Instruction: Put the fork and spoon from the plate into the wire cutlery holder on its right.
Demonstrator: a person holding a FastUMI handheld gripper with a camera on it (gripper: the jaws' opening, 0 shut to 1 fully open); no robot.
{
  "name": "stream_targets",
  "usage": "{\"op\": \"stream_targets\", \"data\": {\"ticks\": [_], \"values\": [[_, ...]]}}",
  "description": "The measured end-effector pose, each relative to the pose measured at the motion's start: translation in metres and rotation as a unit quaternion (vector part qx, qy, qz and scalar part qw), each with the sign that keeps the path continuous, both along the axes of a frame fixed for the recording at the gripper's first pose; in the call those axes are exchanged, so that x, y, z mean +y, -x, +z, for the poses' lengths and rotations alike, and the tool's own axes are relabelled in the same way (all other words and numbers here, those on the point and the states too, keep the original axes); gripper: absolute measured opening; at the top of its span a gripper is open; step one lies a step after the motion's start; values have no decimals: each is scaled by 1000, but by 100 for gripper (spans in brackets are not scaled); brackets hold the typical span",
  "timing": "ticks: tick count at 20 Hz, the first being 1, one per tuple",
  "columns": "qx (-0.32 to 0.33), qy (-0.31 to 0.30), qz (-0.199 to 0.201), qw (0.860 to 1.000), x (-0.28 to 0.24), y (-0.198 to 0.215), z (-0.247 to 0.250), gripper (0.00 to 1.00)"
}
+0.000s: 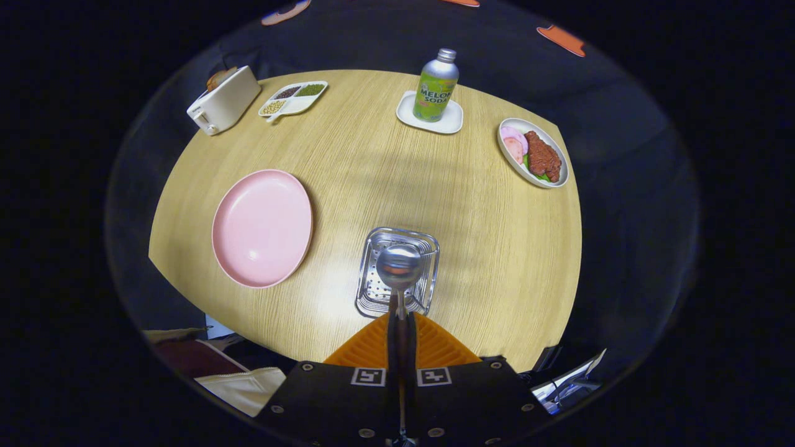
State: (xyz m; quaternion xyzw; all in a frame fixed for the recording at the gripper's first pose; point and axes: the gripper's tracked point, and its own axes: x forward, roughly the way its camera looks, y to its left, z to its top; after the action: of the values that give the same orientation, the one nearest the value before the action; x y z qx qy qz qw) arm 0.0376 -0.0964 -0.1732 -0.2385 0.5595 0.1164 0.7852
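Observation:
My gripper (pixel 402 320) is shut on the handle of a metal spoon (pixel 399 266), its orange fingers (pixel 366 344) pressed together around it. The spoon's bowl sticks out just ahead of the fingertips and hangs above the open top of the wire cutlery holder (pixel 379 292). The holder is a shiny square metal basket standing on the wooden table (pixel 472 236). To the holder's left lies the pink plate (pixel 262 227), bare on top. Whether a fork is inside the holder I cannot make out.
At the table's far side stand a white toaster (pixel 223 100), a divided dish of beans (pixel 293 98), a melon soda bottle (pixel 436 85) on a white coaster, and an oval plate of meat (pixel 534 153). Bags and clutter lie below the table's near edge.

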Motion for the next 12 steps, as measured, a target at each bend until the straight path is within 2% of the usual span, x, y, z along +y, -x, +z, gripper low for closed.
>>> {"op": "stream_targets", "data": {"ticks": [7, 12], "values": [[49, 29, 41, 998, 4, -11, -21, 4], [69, 43, 52, 995, 7, -11, -29, 7]]}}
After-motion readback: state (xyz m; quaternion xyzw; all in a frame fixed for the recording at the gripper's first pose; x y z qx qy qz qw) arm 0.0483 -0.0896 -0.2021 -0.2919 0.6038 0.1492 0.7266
